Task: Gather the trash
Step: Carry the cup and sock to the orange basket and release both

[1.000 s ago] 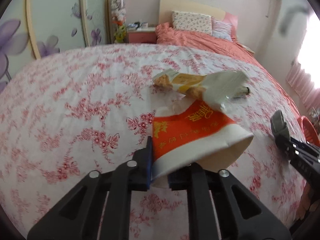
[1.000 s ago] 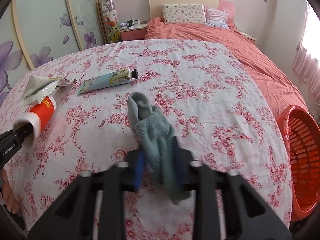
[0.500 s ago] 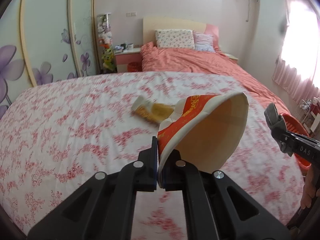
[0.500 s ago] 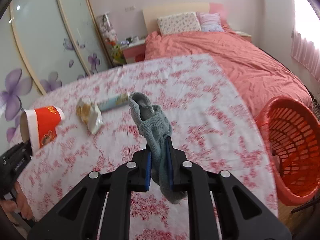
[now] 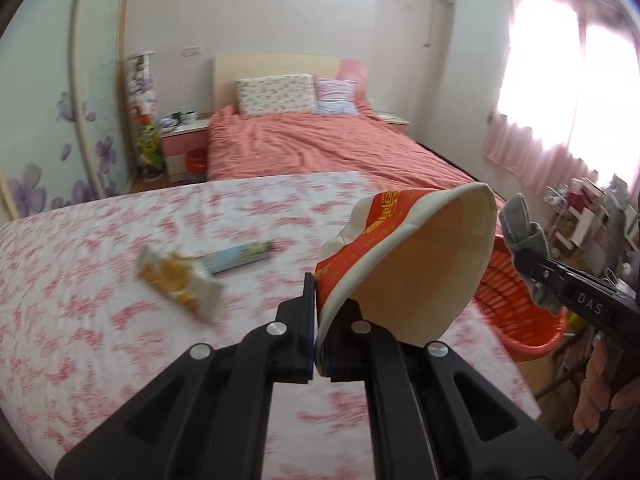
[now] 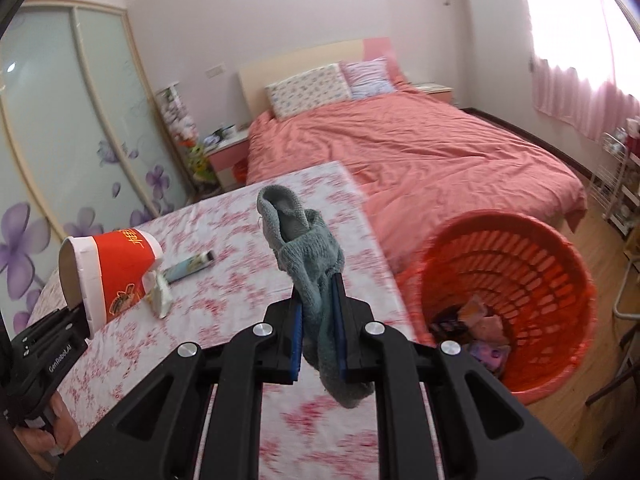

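Left wrist: one cup (image 5: pixel 404 268), one wrapper (image 5: pixel 180 282).

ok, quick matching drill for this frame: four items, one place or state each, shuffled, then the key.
Items:
1. paper cup
2. grey sock
3. snack wrapper
4. orange basket

Places/states:
A. lying on the floral cloth
B. on the floor beside the table
C. pinched by its rim in the left tool
D. clamped in the right tool

Pairs: 1-C, 2-D, 3-A, 4-B
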Demonstrator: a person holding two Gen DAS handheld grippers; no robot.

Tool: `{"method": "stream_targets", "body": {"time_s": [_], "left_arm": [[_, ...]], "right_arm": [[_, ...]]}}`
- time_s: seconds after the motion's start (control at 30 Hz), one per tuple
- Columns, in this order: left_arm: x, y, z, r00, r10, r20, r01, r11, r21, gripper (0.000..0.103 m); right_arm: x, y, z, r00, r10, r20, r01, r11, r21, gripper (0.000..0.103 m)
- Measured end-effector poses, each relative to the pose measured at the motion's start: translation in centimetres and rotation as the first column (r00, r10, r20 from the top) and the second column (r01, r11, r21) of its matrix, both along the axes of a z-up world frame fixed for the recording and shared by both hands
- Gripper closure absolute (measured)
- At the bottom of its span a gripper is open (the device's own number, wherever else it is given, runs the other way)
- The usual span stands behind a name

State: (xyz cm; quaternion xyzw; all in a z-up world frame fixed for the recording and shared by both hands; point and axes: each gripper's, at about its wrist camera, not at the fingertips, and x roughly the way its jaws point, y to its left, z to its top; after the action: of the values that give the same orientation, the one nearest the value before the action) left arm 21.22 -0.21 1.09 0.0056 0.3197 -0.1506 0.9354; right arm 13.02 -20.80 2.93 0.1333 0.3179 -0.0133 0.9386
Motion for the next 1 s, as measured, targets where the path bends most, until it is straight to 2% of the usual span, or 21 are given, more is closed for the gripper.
{"method": "stream_targets", "body": {"time_s": [0.33, 0.6, 0.83, 0.9, 0.93, 0.97, 1.0], "left_arm": [[0.3, -9.2, 0.1, 0.987, -0.159, -0.02, 0.157, 0.986, -0.058, 0.099], [1.4, -17.2, -1.0, 0.962, -0.27, -0.051, 0.265, 0.96, -0.085, 0.098], [3.5, -23.1, -3.0, 0.937, -0.338, -0.089, 0.329, 0.939, -0.099, 0.097], [4.3, -24.5, -4.0, 0.935, -0.336, -0.111, 0.327, 0.94, -0.091, 0.086], [4.7, -25.0, -4.6, 0.936, -0.331, -0.123, 0.323, 0.943, -0.082, 0.07], [5.0, -25.3, -5.1, 0.937, -0.322, -0.132, 0.315, 0.946, -0.074, 0.062], [5.2, -25.4, -5.3, 0.938, -0.318, -0.139, 0.311, 0.948, -0.071, 0.061]], "right_arm": [[-1.7, -7.5, -0.2, 0.991, -0.135, 0.019, 0.134, 0.99, 0.038, 0.09], [-1.8, -13.2, -1.8, 0.974, -0.228, 0.002, 0.227, 0.97, 0.092, 0.09], [-0.6, -16.8, -3.2, 0.964, -0.266, -0.019, 0.266, 0.954, 0.137, 0.089], [-0.2, -17.5, -3.6, 0.96, -0.278, -0.025, 0.278, 0.949, 0.148, 0.086], [0.0, -18.0, -4.1, 0.959, -0.283, -0.033, 0.285, 0.945, 0.159, 0.084], [0.0, -18.3, -4.4, 0.958, -0.283, -0.038, 0.285, 0.944, 0.165, 0.077], [0.1, -18.5, -4.8, 0.958, -0.283, -0.046, 0.287, 0.943, 0.17, 0.075]]}}
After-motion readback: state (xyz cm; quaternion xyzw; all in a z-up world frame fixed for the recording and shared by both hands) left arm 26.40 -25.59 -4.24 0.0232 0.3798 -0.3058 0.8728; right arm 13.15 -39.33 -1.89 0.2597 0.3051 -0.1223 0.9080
